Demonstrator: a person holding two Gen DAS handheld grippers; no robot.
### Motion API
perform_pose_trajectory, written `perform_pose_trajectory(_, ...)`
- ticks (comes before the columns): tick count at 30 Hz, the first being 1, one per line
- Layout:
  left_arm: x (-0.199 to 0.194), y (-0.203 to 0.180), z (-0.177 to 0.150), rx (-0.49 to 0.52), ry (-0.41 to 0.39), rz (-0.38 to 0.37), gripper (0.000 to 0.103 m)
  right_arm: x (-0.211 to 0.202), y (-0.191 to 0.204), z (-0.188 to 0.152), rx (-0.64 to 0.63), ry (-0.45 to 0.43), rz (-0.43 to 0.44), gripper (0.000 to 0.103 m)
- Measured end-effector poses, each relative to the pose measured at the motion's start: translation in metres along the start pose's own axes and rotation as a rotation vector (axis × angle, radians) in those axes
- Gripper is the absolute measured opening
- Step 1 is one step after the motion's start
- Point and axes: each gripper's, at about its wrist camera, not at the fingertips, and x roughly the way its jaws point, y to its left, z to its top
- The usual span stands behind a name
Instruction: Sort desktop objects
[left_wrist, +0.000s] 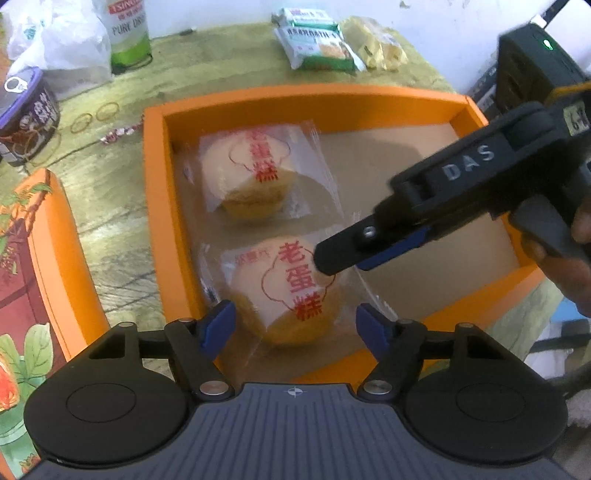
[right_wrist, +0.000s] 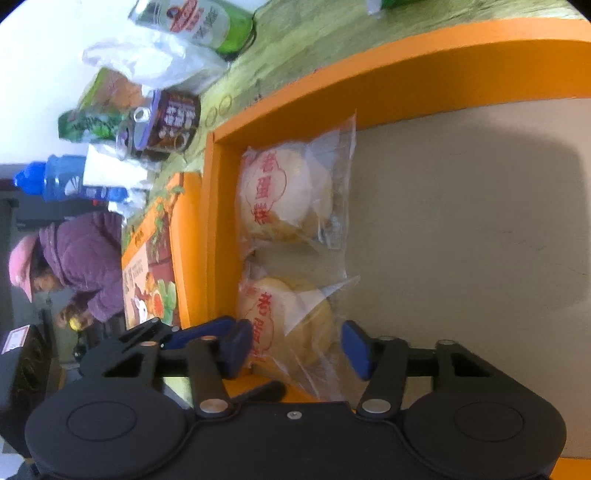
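An open orange box (left_wrist: 155, 206) holds two clear-wrapped egg cakes with red print. The far cake (left_wrist: 247, 177) lies at the box's back left. The near cake (left_wrist: 284, 291) lies at the front left, between the blue pads of my open left gripper (left_wrist: 295, 328). My right gripper (left_wrist: 332, 258) comes in from the right, a hand on its handle, and hovers over that same cake. In the right wrist view the right gripper (right_wrist: 295, 349) is open and straddles the near cake (right_wrist: 295, 317); the far cake (right_wrist: 288, 192) lies beyond, and the orange box wall (right_wrist: 212, 229) stands beside them.
The box's printed orange lid (left_wrist: 44, 258) lies to the left. Behind the box are green snack packs (left_wrist: 317, 44), a yellow pack (left_wrist: 376, 44), a bottle (left_wrist: 129, 33), a plastic bag (left_wrist: 59, 40), a purple can (left_wrist: 29, 114) and rubber bands (left_wrist: 96, 114). A black device (left_wrist: 535, 74) stands right. A person (right_wrist: 85, 258) bends nearby.
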Motion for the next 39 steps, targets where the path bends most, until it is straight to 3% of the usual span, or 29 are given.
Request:
perform_pose_trajectory(3, 0.0, -0.002, -0.001, 0.005, 0.006, -0.008, 0.073, 0.008, 0.004, -0.001, -0.021, 0.023, -0.011, 0.052)
perform_pose_trajectory(4, 0.0, -0.002, -0.001, 0.006, 0.008, -0.01, 0.073, 0.01, 0.005, -0.002, -0.028, 0.028, -0.013, 0.046)
perform_pose_trajectory(23, -0.005, -0.005, -0.002, 0.025, 0.015, -0.007, 0.077, 0.009, 0.004, -0.015, -0.048, 0.059, -0.018, 0.047)
perform_pose_trajectory(30, -0.012, -0.012, 0.004, 0.07, -0.019, -0.009, 0.076, -0.013, 0.004, -0.018, -0.091, 0.007, -0.089, 0.047)
perform_pose_trajectory(37, 0.002, -0.029, 0.002, 0.166, 0.005, 0.029, 0.077, -0.004, 0.019, -0.017, -0.184, 0.013, -0.147, 0.047)
perform_pose_trajectory(39, 0.003, -0.031, 0.002, 0.186, 0.006, 0.033, 0.079, 0.003, 0.022, -0.017, -0.209, 0.02, -0.179, 0.043)
